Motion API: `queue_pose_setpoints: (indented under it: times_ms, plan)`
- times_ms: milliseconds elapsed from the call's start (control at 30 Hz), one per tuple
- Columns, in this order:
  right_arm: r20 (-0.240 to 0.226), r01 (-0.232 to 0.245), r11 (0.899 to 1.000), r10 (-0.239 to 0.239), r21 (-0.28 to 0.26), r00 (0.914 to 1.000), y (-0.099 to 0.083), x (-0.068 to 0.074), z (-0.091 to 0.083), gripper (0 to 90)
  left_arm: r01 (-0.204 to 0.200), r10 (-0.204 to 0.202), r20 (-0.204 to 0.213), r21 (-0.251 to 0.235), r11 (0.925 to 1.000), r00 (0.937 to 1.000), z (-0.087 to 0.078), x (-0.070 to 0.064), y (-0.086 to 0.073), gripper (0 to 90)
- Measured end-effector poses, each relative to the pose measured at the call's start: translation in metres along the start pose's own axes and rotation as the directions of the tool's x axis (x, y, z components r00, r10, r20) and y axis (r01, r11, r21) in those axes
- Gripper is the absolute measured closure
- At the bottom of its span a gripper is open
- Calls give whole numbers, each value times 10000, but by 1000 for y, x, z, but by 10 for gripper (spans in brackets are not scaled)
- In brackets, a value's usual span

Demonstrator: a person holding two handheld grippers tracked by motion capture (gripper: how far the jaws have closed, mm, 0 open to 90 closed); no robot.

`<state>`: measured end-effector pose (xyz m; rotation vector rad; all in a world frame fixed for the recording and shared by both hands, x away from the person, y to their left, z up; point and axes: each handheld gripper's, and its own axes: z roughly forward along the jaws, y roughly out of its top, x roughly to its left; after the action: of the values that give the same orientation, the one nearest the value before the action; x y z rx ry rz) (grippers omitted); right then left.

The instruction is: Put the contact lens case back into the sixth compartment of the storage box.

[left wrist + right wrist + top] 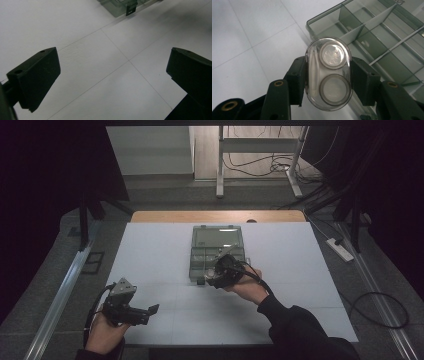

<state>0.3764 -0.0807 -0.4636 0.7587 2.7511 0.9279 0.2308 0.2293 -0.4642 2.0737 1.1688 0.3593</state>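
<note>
While the right tongs (327, 75) grip the clear oval case (328, 72) across its short sides, the divided box (387, 42) lies upper right (left tongs (112, 77) gape empty).

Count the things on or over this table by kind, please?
Claws: 2, left claw and right claw
Divided box: 1
Clear case, gripped by the right claw: 1
Total: 4

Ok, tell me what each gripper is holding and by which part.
The right gripper holds a clear oval contact lens case, its fingers pressing the case's two long sides near the middle. The left gripper is open and holds nothing.
</note>
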Motion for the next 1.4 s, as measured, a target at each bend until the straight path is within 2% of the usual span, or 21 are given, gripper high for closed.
queue_pose_setpoints:
  times_ms: [733, 1400]
  plan:
    - [495, -350, 9991, 361, -236, 9981, 18, -17, 22, 486, -7, 7, 16, 26, 10000, 10000, 0, 0, 0, 0]
    - [797, -506, 9984, 526, -271, 9954, 18, -25, 39, 484, -7, 7, 54, 35, 10000, 10000, 0, 0, 0, 0]
